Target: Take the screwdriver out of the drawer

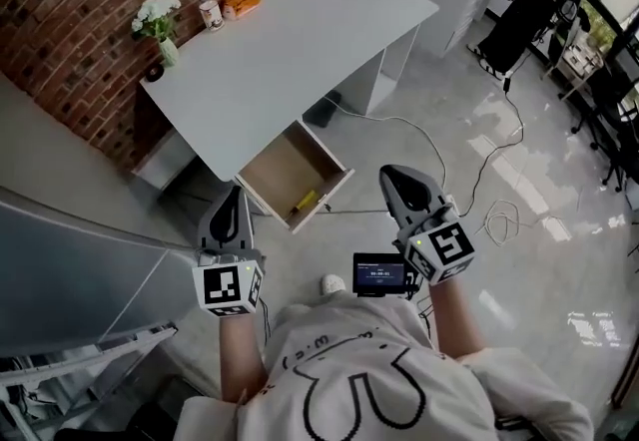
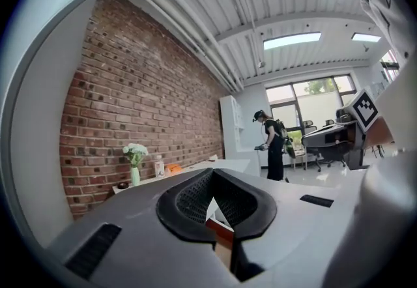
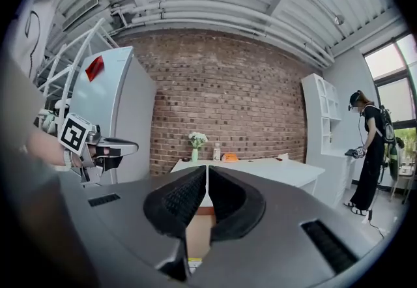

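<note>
I hold my left gripper and right gripper short of the smooth white desk, both pairs of ribbed black jaws closed together on nothing, while the yellow screwdriver lies near the front of the open, boxy pale-wood drawer.

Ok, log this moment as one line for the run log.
stage: before reach | drawer: open | screwdriver: lying in drawer, untouched | left claw: shut, empty | right claw: shut, empty
</note>
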Demonstrator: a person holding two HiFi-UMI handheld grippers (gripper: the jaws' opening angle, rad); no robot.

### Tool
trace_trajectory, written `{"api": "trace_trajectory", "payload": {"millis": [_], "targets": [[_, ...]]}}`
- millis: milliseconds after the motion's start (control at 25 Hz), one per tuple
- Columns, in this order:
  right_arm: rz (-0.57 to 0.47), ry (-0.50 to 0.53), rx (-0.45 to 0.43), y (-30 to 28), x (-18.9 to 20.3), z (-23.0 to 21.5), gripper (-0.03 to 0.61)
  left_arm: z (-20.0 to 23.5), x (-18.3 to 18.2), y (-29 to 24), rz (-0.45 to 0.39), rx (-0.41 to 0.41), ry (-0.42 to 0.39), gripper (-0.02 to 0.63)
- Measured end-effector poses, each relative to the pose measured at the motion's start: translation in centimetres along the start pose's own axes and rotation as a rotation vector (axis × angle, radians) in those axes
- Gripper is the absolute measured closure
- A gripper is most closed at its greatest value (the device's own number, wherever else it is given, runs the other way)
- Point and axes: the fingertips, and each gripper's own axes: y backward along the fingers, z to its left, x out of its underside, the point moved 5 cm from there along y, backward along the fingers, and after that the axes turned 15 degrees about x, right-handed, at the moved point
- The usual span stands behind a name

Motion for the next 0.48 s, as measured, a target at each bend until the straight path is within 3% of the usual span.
{"api": "trace_trajectory", "payload": {"millis": [480], "targets": [[0.013, 0.028, -0.128, -4.2, -0.3, 4.1, 0.554, 3.8, 0.6, 2.9, 0.021, -0.111, 0.017, 0.609]]}}
